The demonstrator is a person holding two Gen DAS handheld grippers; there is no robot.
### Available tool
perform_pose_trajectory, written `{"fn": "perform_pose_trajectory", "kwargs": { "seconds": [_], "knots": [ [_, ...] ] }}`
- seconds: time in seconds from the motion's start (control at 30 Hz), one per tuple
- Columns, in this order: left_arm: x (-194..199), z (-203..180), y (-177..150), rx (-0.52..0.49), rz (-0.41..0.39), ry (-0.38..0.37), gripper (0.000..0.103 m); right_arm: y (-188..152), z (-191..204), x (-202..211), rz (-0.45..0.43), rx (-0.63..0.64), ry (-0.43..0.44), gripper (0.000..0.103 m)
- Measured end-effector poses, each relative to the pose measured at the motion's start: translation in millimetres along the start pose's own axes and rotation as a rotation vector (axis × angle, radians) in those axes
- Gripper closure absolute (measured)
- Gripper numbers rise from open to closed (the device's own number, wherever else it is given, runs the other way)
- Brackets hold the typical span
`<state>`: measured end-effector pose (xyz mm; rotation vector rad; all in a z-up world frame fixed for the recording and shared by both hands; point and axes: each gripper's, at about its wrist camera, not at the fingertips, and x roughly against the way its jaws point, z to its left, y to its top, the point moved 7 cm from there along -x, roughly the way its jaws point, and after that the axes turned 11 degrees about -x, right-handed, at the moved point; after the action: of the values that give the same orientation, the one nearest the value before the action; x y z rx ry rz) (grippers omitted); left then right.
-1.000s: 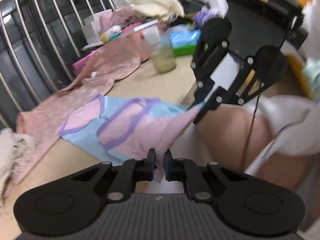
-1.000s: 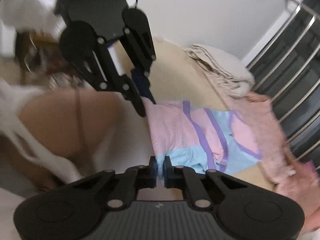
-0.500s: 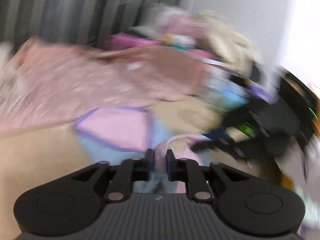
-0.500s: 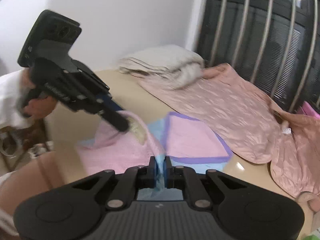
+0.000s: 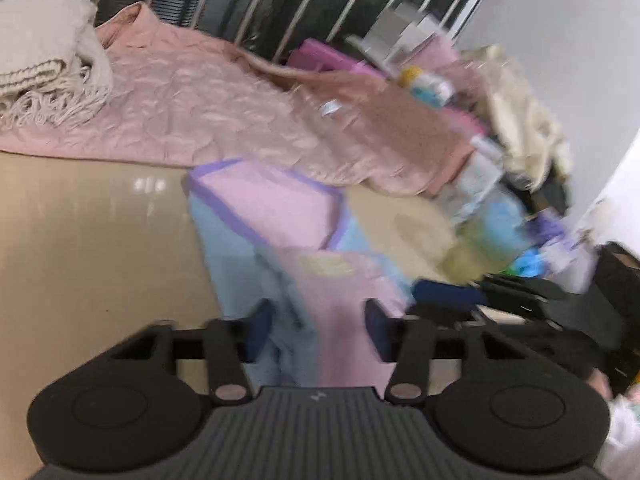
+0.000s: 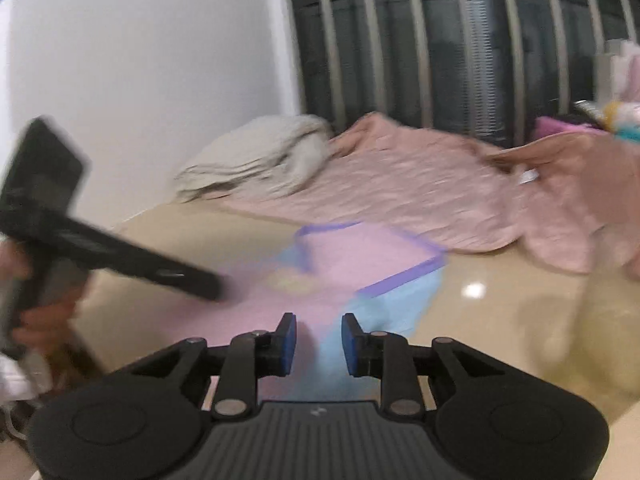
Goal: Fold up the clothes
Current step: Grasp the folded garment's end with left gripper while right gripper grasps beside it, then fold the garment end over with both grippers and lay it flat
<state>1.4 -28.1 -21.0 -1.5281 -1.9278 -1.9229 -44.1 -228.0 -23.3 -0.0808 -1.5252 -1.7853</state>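
Beige surface [image 5: 92, 248] at centre frame carries the pink-and-blue garment [image 5: 276, 216], folded over once. My left gripper [image 5: 318, 330] and right gripper [image 6: 316, 342] have just been opening, pads off the cloth between them; further folds remain, and the pink blanket [image 5: 208, 116] behind lies unfolded

A small pink and light-blue garment [image 5: 280, 216] with purple trim lay on the beige table [image 5: 88, 232], folded over on itself so that a pink layer bearing a pale yellow print covered its near part. The purple-edged pink panel at its far end lay flat, with blue cloth showing beside it. Its near edge was blurred. Just behind it a larger, quilted salmon-pink garment [image 5: 208, 112] lay spread and rumpled along the table's back edge.
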Motion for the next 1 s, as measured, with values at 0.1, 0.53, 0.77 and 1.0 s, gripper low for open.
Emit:
{"fn": "perform_pose_trajectory", "kwargs": {
  "seconds": [0.1,0.53,0.77,1.0],
  "knots": [
    [-10,8,-3,0.028,0.026,0.069,0.077,-12,-4,-13,0.024,0.004,-0.1,0.079],
    [20,-23,-39,0.087,-0.091,0.096,0.076,0,-4,-15,-0.007,-0.023,-0.099,0.076],
    [26,-25,-52,0.176,-0.09,0.03,0.076,-13,-12,-7,0.017,-0.053,-0.136,0.074],
    [52,0,-21,0.208,-0.19,0.162,0.054,15,-22,-1,-0.06,-0.15,-0.149,0.071]
  ]
}}
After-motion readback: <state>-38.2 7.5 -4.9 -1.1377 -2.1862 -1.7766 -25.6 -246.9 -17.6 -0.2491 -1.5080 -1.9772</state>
